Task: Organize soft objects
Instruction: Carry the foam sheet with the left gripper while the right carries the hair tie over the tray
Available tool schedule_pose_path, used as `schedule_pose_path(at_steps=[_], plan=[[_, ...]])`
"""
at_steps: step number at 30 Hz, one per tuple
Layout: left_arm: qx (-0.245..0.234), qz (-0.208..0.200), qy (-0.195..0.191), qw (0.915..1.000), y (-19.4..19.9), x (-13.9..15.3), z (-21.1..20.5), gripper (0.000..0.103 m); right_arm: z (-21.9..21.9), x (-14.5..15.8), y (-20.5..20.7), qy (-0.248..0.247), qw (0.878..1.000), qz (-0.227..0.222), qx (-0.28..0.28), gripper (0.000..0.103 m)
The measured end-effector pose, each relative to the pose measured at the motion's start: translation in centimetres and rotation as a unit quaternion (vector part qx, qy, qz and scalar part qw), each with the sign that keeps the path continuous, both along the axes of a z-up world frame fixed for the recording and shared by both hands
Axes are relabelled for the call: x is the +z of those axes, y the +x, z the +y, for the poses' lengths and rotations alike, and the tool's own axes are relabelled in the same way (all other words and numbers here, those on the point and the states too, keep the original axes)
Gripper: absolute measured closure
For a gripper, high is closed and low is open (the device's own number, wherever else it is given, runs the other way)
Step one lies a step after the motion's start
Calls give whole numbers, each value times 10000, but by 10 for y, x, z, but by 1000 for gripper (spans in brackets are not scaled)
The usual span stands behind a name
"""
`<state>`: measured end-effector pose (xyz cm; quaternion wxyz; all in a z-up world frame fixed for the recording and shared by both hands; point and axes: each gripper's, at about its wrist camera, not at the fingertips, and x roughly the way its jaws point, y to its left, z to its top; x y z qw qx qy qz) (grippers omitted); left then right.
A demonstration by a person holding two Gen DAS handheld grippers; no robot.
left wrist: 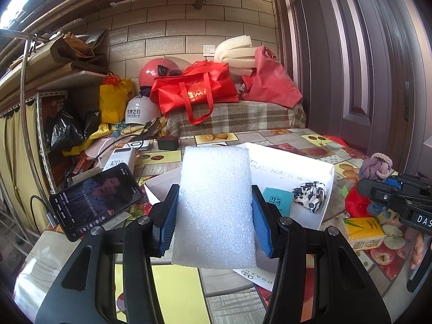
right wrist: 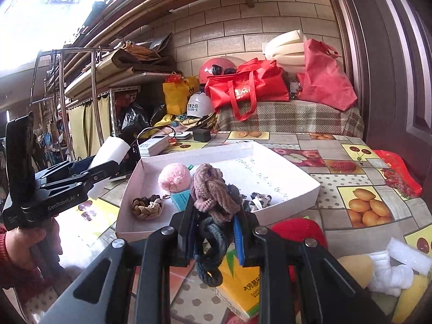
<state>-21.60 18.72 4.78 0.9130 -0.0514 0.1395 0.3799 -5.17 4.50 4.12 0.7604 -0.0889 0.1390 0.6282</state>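
Note:
My left gripper is shut on a white foam block, held upright in front of a shallow white box. In the right wrist view that gripper and its foam hover by the box's left corner. My right gripper is shut on a knotted mauve and dark blue rope toy, just short of the box's near wall. Inside lie a pink pompom, a brown scrunchie, a teal packet and a black-and-white scrunchie.
A yellow tissue pack and a red plush lie under my right gripper. Sponges and white foam bits sit at the near right. A phone and power bank stand left of the box. Red bags fill the back.

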Motion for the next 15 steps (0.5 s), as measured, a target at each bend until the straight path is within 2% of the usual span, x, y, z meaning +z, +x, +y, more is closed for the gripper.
schedule_pose_path(at_steps=[9, 15], plan=[[177, -69, 25, 9998, 11, 1, 25, 53, 39, 0, -21, -8, 9998, -96, 146, 81], [135, 32, 180, 9997, 29, 3, 39, 53, 64, 1, -15, 86, 9999, -19, -51, 81]])
